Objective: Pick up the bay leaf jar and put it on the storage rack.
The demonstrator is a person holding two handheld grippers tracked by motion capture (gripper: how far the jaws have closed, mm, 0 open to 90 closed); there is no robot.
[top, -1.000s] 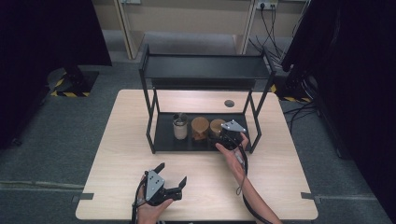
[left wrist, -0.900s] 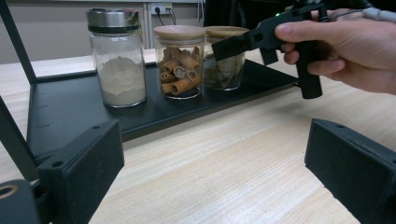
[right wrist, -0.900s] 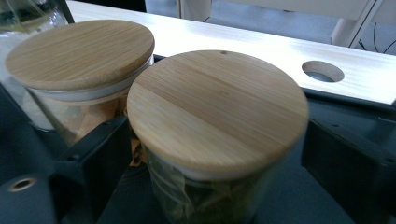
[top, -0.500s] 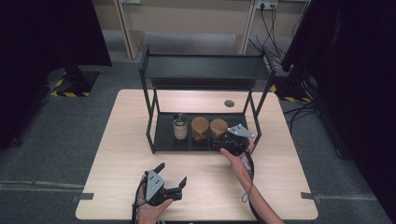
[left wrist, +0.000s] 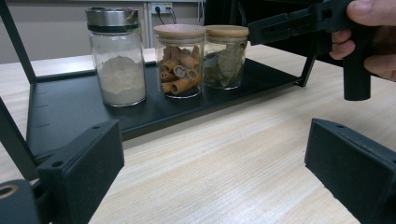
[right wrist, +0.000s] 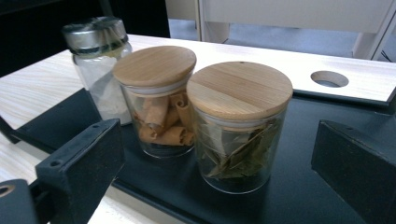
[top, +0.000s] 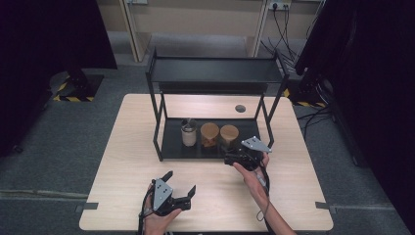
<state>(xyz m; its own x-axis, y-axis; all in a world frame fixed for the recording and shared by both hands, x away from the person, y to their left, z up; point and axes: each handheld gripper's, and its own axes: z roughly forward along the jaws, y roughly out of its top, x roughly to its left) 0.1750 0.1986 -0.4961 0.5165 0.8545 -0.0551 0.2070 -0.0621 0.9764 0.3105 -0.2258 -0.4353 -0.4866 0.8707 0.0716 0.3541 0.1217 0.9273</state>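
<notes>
Three jars stand in a row on the lower tray (top: pixel 171 147) of a black rack. Leftmost is a metal-lidded jar of white powder (top: pixel 188 133), then a wooden-lidded jar of cinnamon sticks (top: pixel 209 134), then a wooden-lidded jar of bay leaves (top: pixel 228 134). My right gripper (top: pixel 231 155) is open at the tray's front edge, its jaws pointing at the bay leaf jar (right wrist: pixel 240 126) without touching it. My left gripper (top: pixel 180 185) rests open and empty near the table's front edge. It faces the powder jar (left wrist: pixel 116 58) and cinnamon jar (left wrist: pixel 180 60) from a distance.
The rack's top shelf (top: pixel 215 71) overhangs the jars, with thin black legs (top: pixel 157 122) at each corner. A round cable hole (top: pixel 240 108) sits in the table behind the rack. Bare wooden tabletop (top: pixel 127 161) lies left and in front of the rack.
My right gripper has drawn back from the tray toward the person, and the bay leaf jar stands free. The left gripper has not moved.
</notes>
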